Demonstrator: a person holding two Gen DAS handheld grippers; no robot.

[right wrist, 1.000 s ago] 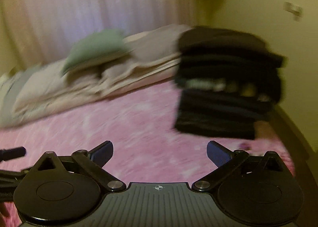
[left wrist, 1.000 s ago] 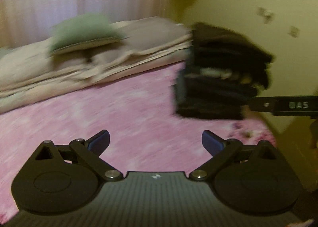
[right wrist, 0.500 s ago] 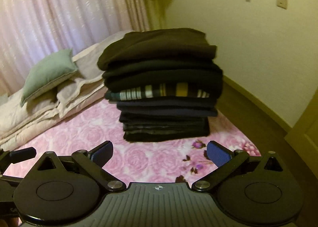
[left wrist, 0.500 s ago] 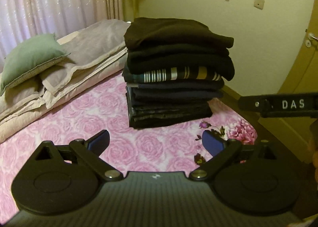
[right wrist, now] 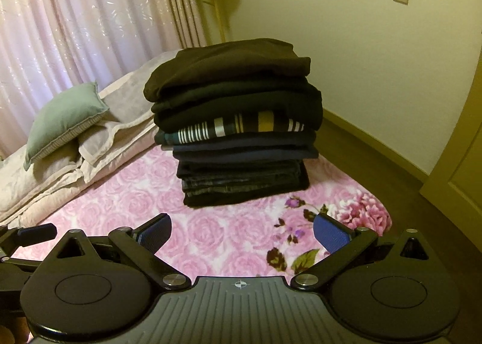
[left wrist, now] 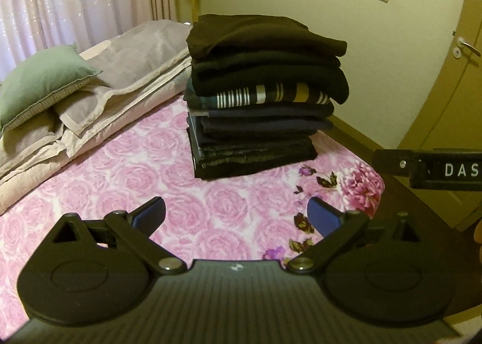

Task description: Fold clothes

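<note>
Both grippers are held level above the bed, side by side, each pointing toward the stack.

Left gripper (left wrist: 236, 213): jaws spread wide, nothing between them. The blue pads (left wrist: 150, 212) face each other across a gap of bare bedspread (left wrist: 114, 172). The gripper hovers over the near part of the bed, short of the stack, with no contact with any cloth.

Right gripper (right wrist: 242, 231): jaws likewise spread wide and empty. Its blue pads (right wrist: 330, 234) frame the bedspread near the foot of the bed. It sits just right of the left gripper; in the left wrist view its black arm, lettered "DAS", enters from the right edge, and a sliver of a hand shows at the lower right edge. In the right wrist view part of the left gripper enters at the lower left.

Stack (left wrist: 259, 97): folded clothes, piled upright on the bedspread near the far right corner of the bed, well apart from both grippers. The top item is dark brown (right wrist: 229, 65), with black items below it, then a striped one (right wrist: 241, 127), then navy and dark items down to the base. The edges are roughly aligned; the upper items overhang slightly.

Left of the stack, a folded beige quilt (left wrist: 129, 73) lies along the head of the bed, with a green pillow (left wrist: 39, 79) on it. Pink curtains (right wrist: 75, 22) hang behind.
</note>
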